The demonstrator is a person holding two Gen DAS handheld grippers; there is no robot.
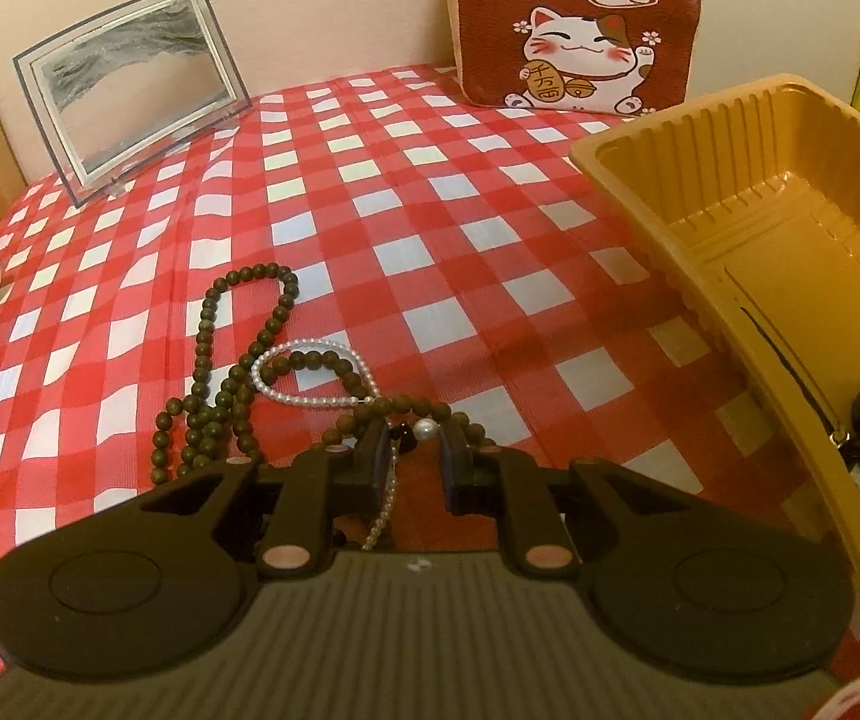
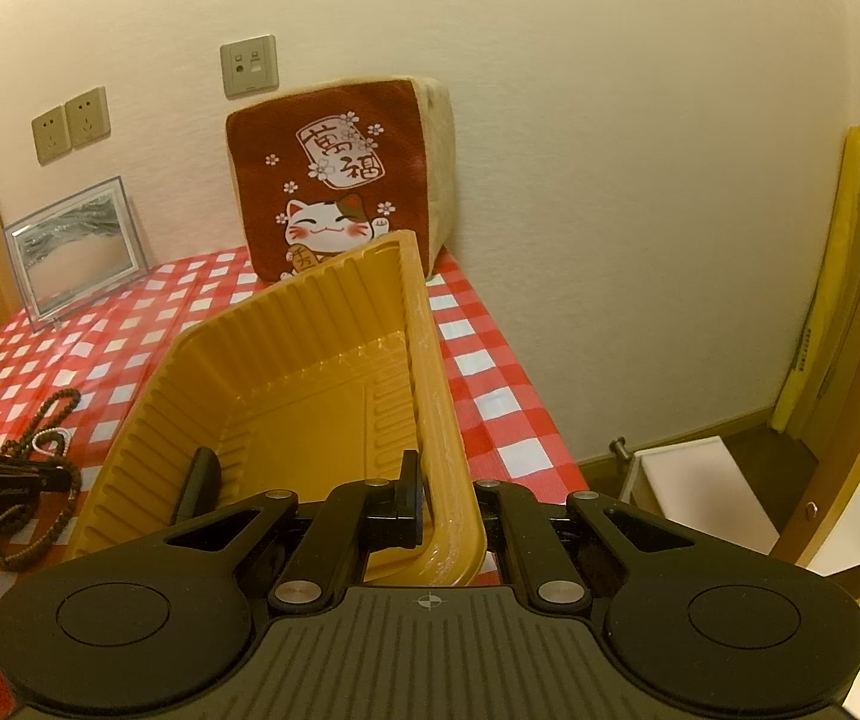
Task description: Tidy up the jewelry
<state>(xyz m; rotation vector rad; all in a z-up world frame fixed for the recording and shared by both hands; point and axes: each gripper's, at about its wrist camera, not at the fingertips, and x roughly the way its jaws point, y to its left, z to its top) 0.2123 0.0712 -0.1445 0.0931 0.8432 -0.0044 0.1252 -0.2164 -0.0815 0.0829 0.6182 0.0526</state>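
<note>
Left gripper (image 1: 413,450) low over the red-checked tablecloth (image 1: 490,240), jaws narrow with a gap; pearl strand (image 1: 304,381) trails between the fingers, but whether the pads pinch it can't be told. Dark bead necklace (image 1: 220,360) lies tangled with the pearls on the cloth, just ahead of the fingertips. Right gripper (image 2: 436,504) clamped shut on the side wall of the yellow tray (image 2: 310,360), holding it tilted (some dark item inside). Lucky-cat cushion (image 2: 340,180) and picture frame (image 1: 130,78) by the wall.
</note>
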